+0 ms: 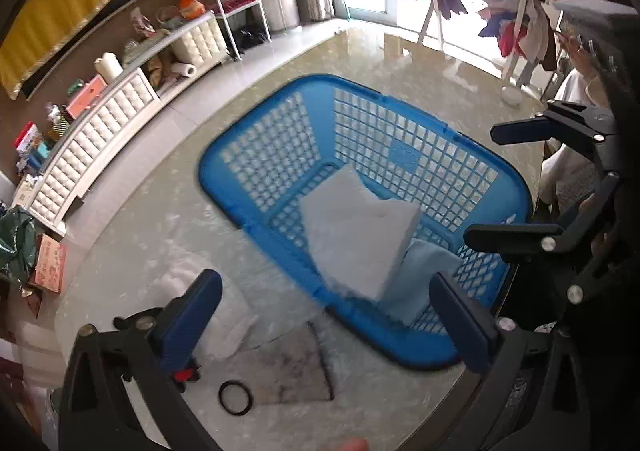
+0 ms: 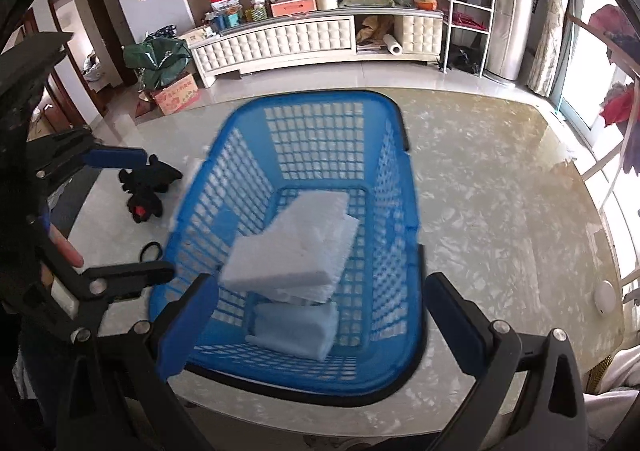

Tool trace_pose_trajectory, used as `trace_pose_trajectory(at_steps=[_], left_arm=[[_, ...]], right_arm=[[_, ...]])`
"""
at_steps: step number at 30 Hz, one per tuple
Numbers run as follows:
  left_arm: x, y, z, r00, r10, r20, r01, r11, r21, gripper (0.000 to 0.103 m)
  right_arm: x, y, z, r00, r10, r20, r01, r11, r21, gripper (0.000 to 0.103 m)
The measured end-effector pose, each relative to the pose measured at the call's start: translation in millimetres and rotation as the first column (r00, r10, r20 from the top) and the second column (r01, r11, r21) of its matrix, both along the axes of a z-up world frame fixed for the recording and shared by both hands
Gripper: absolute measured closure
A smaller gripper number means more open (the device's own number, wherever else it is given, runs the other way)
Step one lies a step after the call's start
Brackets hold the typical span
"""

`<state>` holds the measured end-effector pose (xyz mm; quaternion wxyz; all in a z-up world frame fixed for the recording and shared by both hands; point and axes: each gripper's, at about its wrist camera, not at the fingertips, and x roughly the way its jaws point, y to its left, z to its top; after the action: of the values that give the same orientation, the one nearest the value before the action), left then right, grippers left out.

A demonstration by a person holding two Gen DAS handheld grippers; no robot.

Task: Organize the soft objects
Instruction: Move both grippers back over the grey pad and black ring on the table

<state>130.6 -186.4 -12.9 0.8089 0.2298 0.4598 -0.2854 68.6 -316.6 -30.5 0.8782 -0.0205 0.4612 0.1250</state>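
Standing on a pale marbled table [image 2: 500,211], a blue lattice basket [image 2: 400,235] is seen from both wrist views, and two soft things are held in it: a white folded cloth [image 2: 296,243] lying tilted near the middle, and a light blue folded cloth [image 2: 296,331] just below it at about six o'clock, partly overlapped by the white one. The left gripper [image 1: 328,315] is shown with its jaws spread wide and nothing between them, at six o'clock of the basket's near rim. The right gripper [image 2: 320,323] is likewise spread wide and empty, above the basket's near end. Outside the basket, a black plush toy [image 2: 148,191] is seen at nine o'clock, a black ring [image 1: 235,398] at about seven o'clock, and a grey cloth [image 1: 288,371] flat on the table just beside the ring.
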Motion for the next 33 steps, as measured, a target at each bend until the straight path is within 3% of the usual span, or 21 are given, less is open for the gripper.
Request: trace_pose_trajectory(at_steps=[14, 19, 33], left_arm=[[-39, 103, 26, 0.992, 0.108, 0.064, -0.102, 0.991, -0.084, 0.000], [-45, 148, 14, 0.982, 0.186, 0.033, -0.182, 0.979, -0.093, 0.000], [-52, 238, -34, 0.961, 0.272, -0.038, -0.274, 0.960, -0.048, 0.000]], right_arm=[[-16, 88, 28, 0.990, 0.129, 0.065, -0.124, 0.989, -0.074, 0.000], [-15, 121, 17, 0.977, 0.207, 0.044, -0.202, 0.974, -0.100, 0.000], [5, 212, -40, 0.922, 0.377, -0.089, -0.387, 0.903, -0.184, 0.000]])
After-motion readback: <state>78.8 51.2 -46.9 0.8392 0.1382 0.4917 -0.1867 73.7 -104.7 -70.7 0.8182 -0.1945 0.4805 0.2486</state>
